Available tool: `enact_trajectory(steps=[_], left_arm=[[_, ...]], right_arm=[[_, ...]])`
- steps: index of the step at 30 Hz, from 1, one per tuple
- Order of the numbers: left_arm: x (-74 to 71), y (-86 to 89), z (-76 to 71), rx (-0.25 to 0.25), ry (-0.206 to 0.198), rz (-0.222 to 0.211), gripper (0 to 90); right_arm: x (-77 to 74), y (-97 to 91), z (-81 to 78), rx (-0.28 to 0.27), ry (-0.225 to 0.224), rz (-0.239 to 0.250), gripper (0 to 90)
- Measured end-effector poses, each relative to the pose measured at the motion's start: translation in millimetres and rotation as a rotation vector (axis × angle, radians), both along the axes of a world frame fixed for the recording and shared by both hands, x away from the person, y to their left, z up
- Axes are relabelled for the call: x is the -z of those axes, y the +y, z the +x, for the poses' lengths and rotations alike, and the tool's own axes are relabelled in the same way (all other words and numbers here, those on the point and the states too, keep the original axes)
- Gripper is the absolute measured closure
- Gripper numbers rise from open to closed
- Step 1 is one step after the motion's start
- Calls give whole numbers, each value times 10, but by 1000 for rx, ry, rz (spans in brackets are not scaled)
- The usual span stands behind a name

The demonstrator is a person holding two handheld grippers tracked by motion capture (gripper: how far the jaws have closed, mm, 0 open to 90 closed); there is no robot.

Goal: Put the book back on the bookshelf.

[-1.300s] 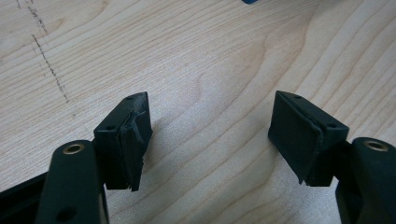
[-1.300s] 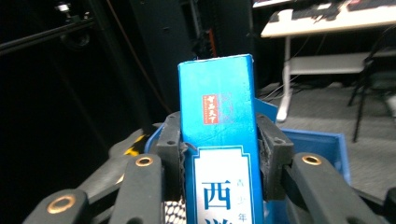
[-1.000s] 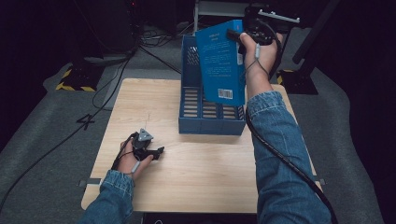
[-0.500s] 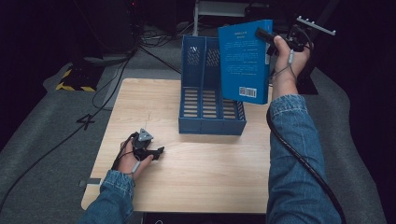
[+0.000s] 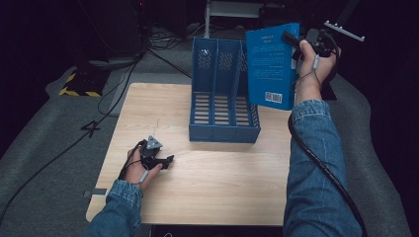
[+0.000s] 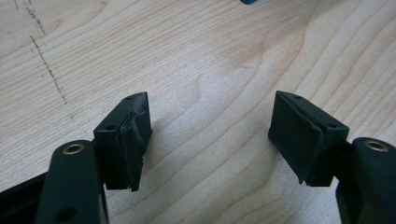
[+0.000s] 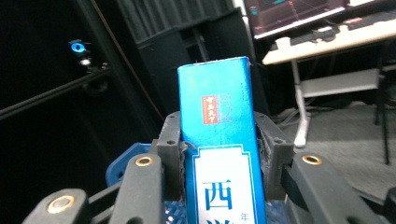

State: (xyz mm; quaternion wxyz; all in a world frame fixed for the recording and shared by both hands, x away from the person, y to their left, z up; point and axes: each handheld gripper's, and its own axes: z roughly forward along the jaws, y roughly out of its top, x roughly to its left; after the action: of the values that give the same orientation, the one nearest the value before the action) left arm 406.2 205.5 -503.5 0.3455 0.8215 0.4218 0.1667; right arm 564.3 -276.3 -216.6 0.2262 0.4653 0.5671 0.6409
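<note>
Two hands work over one pale wooden tabletop (image 5: 222, 187), and its size explains the layout: there is room for the rack at the far middle and free space in front for a resting hand. Next in size, the blue file rack (image 5: 222, 106) stands upright with its open compartments facing up and toward the person, so a book can be lifted out of it or dropped in from above. Its slots look empty from the high view.

Beside the rack's right wall, well clear of the tabletop, the blue book (image 5: 272, 64) hangs upright in the air, barcode at its lower corner. It is held by its spine edge, which seems to keep the covers shut and the book vertical for moving past the rack's dividers. The right gripper (image 5: 296, 42) has its jaws pinching the book, one pad pressed on each cover, as the right gripper view makes plain (image 7: 219, 154).

Smallest, the left gripper (image 5: 159, 159) rests low at the near left of the tabletop, jaws spread with bare wood between them (image 6: 210, 140), apparently parked out of the way.
</note>
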Motion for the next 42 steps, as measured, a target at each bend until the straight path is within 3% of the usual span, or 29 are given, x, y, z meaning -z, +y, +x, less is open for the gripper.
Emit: enact_trajectory(steps=[4,14,18,25,30,39,42], left_arm=[[4,-1,3,1,-6,0,297],[-2,2,1,7,0,4,298],[-1,-1,2,4,-1,2,298],[-4,0,1,6,1,6,298],[-1,-1,1,5,0,2,298],[-1,-4,2,3,1,0,298],[2,-13,2,-3,-1,-4,298]], right_arm=[[-8,144,25,6,20,-27,611],[-131,673,136,101,58,-57,611],[-65,790,188,107,54,-69,609],[71,889,152,84,-22,-99,606],[203,999,70,76,-55,-173,601],[421,1082,-15,63,-72,-174,587],[574,1086,-52,60,-80,-175,579]])
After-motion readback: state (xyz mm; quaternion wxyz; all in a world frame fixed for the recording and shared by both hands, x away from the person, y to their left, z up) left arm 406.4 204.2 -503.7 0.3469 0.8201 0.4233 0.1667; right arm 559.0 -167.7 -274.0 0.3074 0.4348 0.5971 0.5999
